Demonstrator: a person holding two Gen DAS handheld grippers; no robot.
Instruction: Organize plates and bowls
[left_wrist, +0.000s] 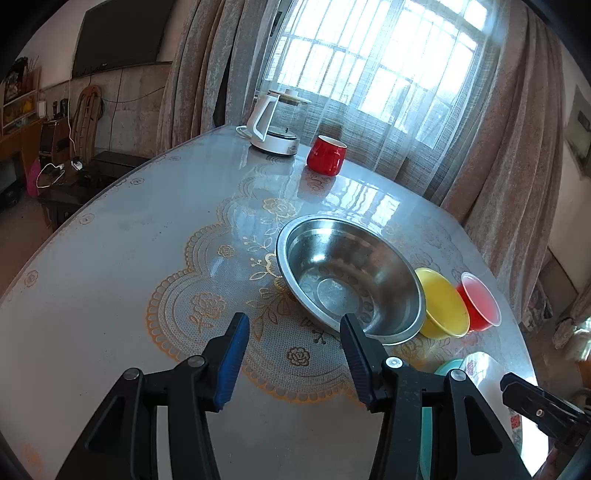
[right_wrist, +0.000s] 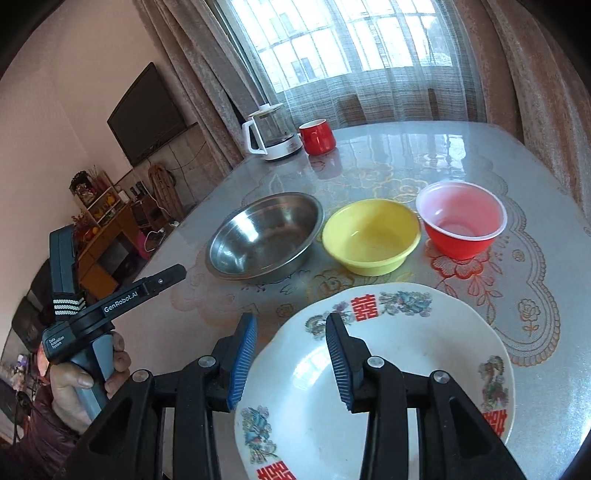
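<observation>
- Glossy grey tabletop (right_wrist: 517, 173) with a gold and orange lace-pattern cover, set before a curtained window (right_wrist: 332, 40); a black flat screen (right_wrist: 147, 114) hangs on the left wall.
- At the far edge stand a white-based glass kettle (right_wrist: 271, 134) and, just beside it, a red ceramic mug (right_wrist: 317, 137).
- Three bowls stand upright and empty in a row across the middle of the table: a round stainless-steel bowl (right_wrist: 264, 240) with a flat rim at left, a yellow plastic bowl (right_wrist: 371, 236) in the centre, and a red plastic bowl with a pale translucent rim (right_wrist: 461, 223) at right. Adjacent bowls sit close together; whether they touch cannot be told.
- White ceramic plate with a scalloped rim (right_wrist: 388, 373), printed with red double-happiness characters and coloured bird motifs, sits nearest the viewer, in front of the yellow bowl. Its surface shows faint smudges.
- A teal item (left_wrist: 448, 367) shows partly under the plate's edge in the left wrist view; what it is cannot be told.
- Right gripper (right_wrist: 291, 354): blue-padded jaws partly apart, straddling the plate's near-left rim; contact of the pads with the plate cannot be confirmed.
- Left gripper (left_wrist: 293, 350): jaws partly apart, nothing between them, above the cover beside the steel bowl's near rim; a hand (right_wrist: 79, 384) holds its grip.
</observation>
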